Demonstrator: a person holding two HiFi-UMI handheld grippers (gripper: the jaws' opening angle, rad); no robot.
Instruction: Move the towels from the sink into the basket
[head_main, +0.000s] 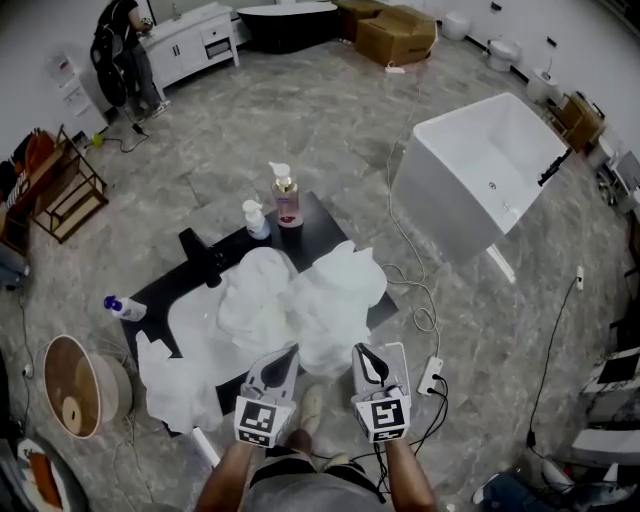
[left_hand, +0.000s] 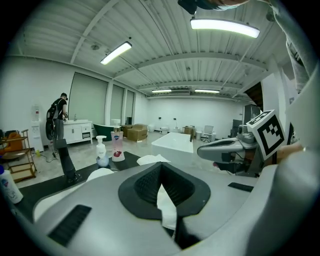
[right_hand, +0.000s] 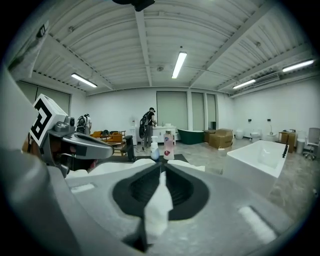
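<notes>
Head view: left gripper (head_main: 283, 362) and right gripper (head_main: 368, 365) sit at the near edge of the towel (head_main: 335, 300), which is heaped over the sink (head_main: 195, 315). The basket (head_main: 115, 385) stands on the floor, well off to my left.

Left gripper view: jaws closed on a thin white fold of towel.

Right gripper view: same, only a sliver pinched.

Risk: bites this shallow may slip on the carry. Trailing cloth could snag the faucet (head_main: 205, 262) or topple the bottles (head_main: 285, 197).

The towels (head_main: 305, 295) lie heaped in the sink (head_main: 192, 322), set in the desk (head_main: 325, 225). Two pump bottles (head_main: 286, 198) stand at the desk's 12 o'clock, the faucet (head_main: 203, 255) at 10, another bottle (head_main: 125, 308) lying at 9. On the floor (head_main: 300, 110), the basket (head_main: 78, 385) sits at 8, the bathtub (head_main: 480, 170) at 2.
</notes>
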